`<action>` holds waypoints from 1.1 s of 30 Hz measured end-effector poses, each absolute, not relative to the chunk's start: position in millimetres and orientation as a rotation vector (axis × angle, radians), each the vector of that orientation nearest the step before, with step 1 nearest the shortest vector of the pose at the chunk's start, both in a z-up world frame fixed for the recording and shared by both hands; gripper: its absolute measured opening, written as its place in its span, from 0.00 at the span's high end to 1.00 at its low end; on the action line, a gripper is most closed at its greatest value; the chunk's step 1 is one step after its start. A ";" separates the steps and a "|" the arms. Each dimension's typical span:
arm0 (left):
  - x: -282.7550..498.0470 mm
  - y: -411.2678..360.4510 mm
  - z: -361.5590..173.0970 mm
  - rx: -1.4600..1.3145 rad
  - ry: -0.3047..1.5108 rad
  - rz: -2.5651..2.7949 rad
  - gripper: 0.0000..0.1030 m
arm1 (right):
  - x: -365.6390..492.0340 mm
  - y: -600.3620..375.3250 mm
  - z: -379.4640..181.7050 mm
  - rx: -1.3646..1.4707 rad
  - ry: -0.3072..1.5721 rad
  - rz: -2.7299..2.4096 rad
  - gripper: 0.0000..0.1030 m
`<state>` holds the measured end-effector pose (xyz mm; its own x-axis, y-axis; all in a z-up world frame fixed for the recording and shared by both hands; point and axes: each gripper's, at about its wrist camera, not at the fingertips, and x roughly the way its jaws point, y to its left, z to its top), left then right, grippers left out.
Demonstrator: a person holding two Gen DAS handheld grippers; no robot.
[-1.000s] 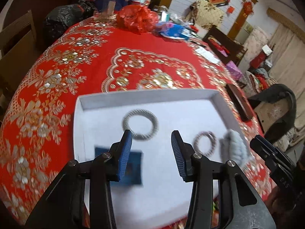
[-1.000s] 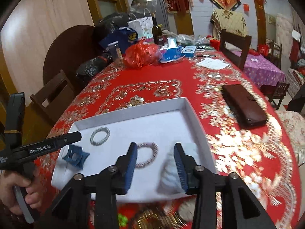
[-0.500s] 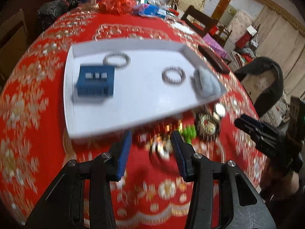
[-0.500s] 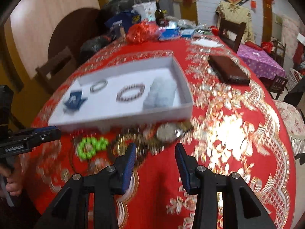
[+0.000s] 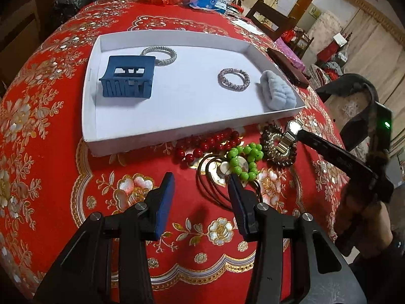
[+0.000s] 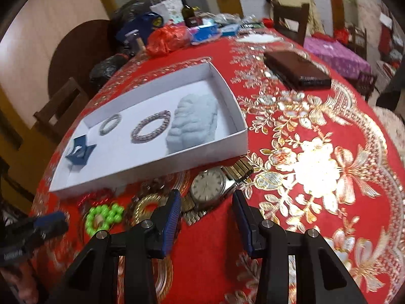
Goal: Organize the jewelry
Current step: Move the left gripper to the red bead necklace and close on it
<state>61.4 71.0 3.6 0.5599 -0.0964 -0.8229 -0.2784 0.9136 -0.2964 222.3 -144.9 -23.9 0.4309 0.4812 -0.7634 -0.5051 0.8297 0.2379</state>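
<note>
Left wrist view: left gripper [image 5: 201, 183], jaws parted and empty, has drawn back from the white tray [image 5: 88, 96] to the near jewelry pile, beside the green bead bracelet [image 5: 244, 158]. Right wrist view: right gripper [image 6: 206, 204], likewise released, has descended toward the wristwatch [image 6: 208, 186]; next pick appears imminent.

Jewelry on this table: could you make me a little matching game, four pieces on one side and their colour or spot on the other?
Things:
1. bead bracelet
2. hair claw
3. watch
4. bead string

Descriptions:
A. dark blue, inside the white tray
B. red, on the cloth just outside the tray's near wall
C. bright green, on the cloth
D. silver face, on the cloth near the tray's corner

Pairs: 1-C, 2-A, 3-D, 4-B
</note>
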 end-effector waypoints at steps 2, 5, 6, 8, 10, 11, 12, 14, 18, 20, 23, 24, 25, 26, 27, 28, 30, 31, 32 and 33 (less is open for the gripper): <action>62.3 72.9 2.4 -0.424 0.982 0.121 0.59 | 225.8 -136.8 -23.9 -0.047 0.929 0.601 0.54; 61.8 77.9 -1.2 -0.451 0.992 0.133 0.59 | 228.4 -125.7 -25.3 -0.105 0.906 0.574 0.51; 61.8 79.0 -1.9 -0.458 0.994 0.135 0.59 | 227.8 -121.8 -25.8 -0.135 0.900 0.564 0.51; 62.2 80.3 -3.1 -0.467 0.997 0.137 0.59 | 225.1 -113.4 -27.5 -0.210 0.886 0.545 0.49; 61.5 81.1 -3.4 -0.467 0.996 0.140 0.59 | 223.8 -110.9 -29.1 -0.248 0.867 0.538 0.49; 61.3 81.3 -3.5 -0.468 0.997 0.140 0.59 | 225.1 -112.7 -29.1 -0.241 0.871 0.543 0.49; 60.8 81.3 -3.7 -0.468 0.997 0.140 0.59 | 225.3 -113.0 -29.5 -0.250 0.869 0.547 0.49; 60.3 81.7 -4.0 -0.468 0.997 0.140 0.59 | 224.9 -116.0 -29.3 -0.255 0.861 0.549 0.57; 59.8 81.8 -4.2 -0.467 0.994 0.141 0.59 | 219.8 -127.1 -22.6 -0.218 0.841 0.565 0.64; 61.7 83.2 -4.8 -0.472 0.991 0.134 0.59 | 215.4 -132.6 -19.0 -0.210 0.836 0.572 0.64; 61.9 85.1 -8.0 -0.493 0.998 0.126 0.59 | 209.7 -142.3 -13.0 -0.194 0.834 0.564 0.66; 62.1 85.9 -9.5 -0.500 1.002 0.126 0.59 | 207.6 -147.0 -8.7 -0.177 0.827 0.560 0.73; 61.7 87.1 -10.9 -0.508 1.002 0.125 0.59 | 206.2 -149.9 -3.7 -0.155 0.823 0.570 0.83; 61.9 88.0 -10.3 -0.504 0.998 0.127 0.59 | 204.3 -153.5 2.0 -0.137 0.820 0.575 0.88; 62.2 88.0 -10.3 -0.500 0.999 0.127 0.59 | 202.0 -155.6 6.0 -0.132 0.816 0.576 0.89; 62.4 88.3 -10.4 -0.500 0.995 0.125 0.59 | 200.1 -157.3 8.4 -0.129 0.821 0.589 0.89; 63.3 89.2 -10.8 -0.496 0.986 0.125 0.59 | 199.7 -160.7 5.5 -0.106 0.852 0.600 0.89; 63.9 88.6 -10.5 -0.489 0.982 0.126 0.59 | 201.3 -162.9 2.6 -0.090 0.865 0.601 0.89; 64.8 87.7 -9.8 -0.477 0.975 0.124 0.59 | 204.8 -167.1 -2.5 -0.060 0.890 0.604 0.89; 65.8 86.3 -9.2 -0.466 0.969 0.122 0.59 | 208.7 -171.2 -7.2 -0.033 0.913 0.595 0.89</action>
